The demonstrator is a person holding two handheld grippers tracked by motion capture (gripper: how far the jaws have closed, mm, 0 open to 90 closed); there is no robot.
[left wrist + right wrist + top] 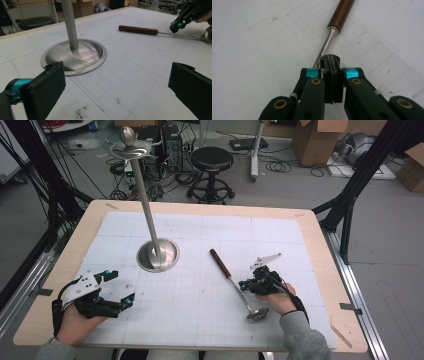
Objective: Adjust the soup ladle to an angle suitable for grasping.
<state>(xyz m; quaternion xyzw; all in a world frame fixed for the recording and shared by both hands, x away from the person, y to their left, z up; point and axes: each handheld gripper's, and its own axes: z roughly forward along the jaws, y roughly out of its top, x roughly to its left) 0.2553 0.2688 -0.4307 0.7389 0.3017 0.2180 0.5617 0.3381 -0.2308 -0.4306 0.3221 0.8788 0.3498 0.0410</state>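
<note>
A silver ladle (239, 287) with a dark brown handle lies on the white, grey-gridded mat (200, 315)

We see a metal ladle (235, 282) w/ brown wooden handle lying flat on the white mat. Bowel end sits nearest us, handle pointing away toward centre.

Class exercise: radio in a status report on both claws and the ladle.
Left claw open, holding nothing. Right claw shut, tips at the ladle shaft; grip unclear. Ladle flat on table. Metal stand apart, not obstructing.
</note>
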